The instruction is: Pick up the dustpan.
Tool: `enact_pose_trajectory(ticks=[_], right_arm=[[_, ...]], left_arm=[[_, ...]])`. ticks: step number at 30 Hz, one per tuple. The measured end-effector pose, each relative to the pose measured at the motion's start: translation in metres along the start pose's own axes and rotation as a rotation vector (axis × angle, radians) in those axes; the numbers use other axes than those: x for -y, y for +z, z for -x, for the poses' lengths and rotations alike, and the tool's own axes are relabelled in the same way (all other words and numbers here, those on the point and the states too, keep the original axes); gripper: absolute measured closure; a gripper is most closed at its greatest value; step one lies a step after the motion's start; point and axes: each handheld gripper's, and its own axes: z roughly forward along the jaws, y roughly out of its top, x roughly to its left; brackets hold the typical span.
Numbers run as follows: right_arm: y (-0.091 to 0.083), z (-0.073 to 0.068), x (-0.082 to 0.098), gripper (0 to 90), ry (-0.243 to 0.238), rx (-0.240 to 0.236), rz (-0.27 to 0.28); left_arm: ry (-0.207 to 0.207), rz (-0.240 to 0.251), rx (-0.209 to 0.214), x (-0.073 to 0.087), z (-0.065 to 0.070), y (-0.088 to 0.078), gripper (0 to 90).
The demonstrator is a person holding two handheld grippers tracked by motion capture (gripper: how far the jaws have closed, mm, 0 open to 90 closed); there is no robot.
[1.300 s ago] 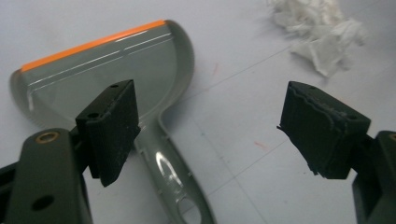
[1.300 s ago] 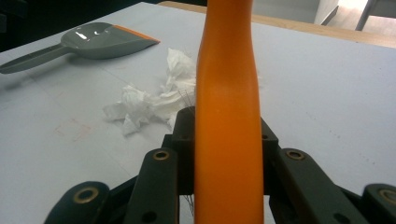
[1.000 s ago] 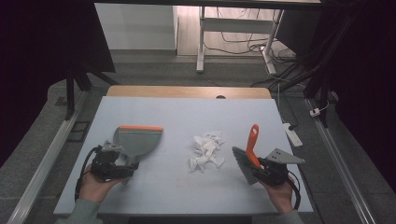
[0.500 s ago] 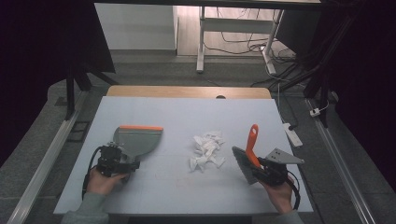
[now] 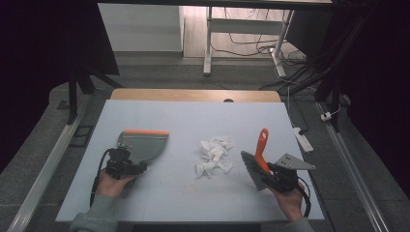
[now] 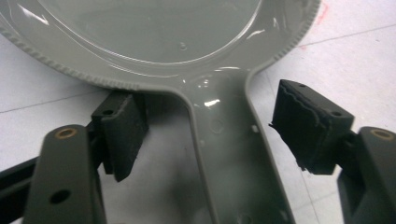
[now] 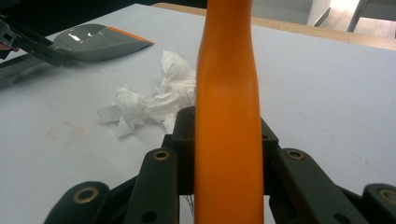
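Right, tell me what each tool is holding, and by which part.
Right tool: shut on the brush, gripped by its orange handle. Left tool: jaws have just been closing around the dustpan handle, not yet pressing; nothing held.

The table [image 5: 193, 116] is evenly lit from above, pale and soft-shadowed, while the room around it falls into near blackness except a bright patch of floor at the far end. Up close, the dustpan [image 6: 187, 37] carries white glare streaks on its glossy grey plastic. The orange brush handle [image 7: 227, 116] looms blurred and oversized.
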Motion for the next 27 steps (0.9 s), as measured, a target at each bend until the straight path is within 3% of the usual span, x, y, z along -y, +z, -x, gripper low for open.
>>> enact_pose_trajectory(ticks=[4, 7, 9, 27], right_arm=[[0.0, 0.0, 0.0, 70.5, 0.0, 0.002, -0.002], [0.0, 0.0, 0.0, 70.5, 0.001, 0.004, -0.003], [0.0, 0.0, 0.0, 70.5, -0.001, 0.004, -0.004], [0.0, 0.0, 0.0, 70.5, -0.003, 0.01, 0.001]], left_arm=[[-0.02, 0.004, -0.011, 0.0, -0.002, 0.001, 40.7], [-0.06, 0.02, 0.047, 0.001, -0.009, 0.0, 52.4], [-0.075, 0.023, 0.05, 0.001, -0.012, -0.001, 58.8], [-0.08, 0.063, 0.065, 0.003, -0.02, -0.008, 61.0]])
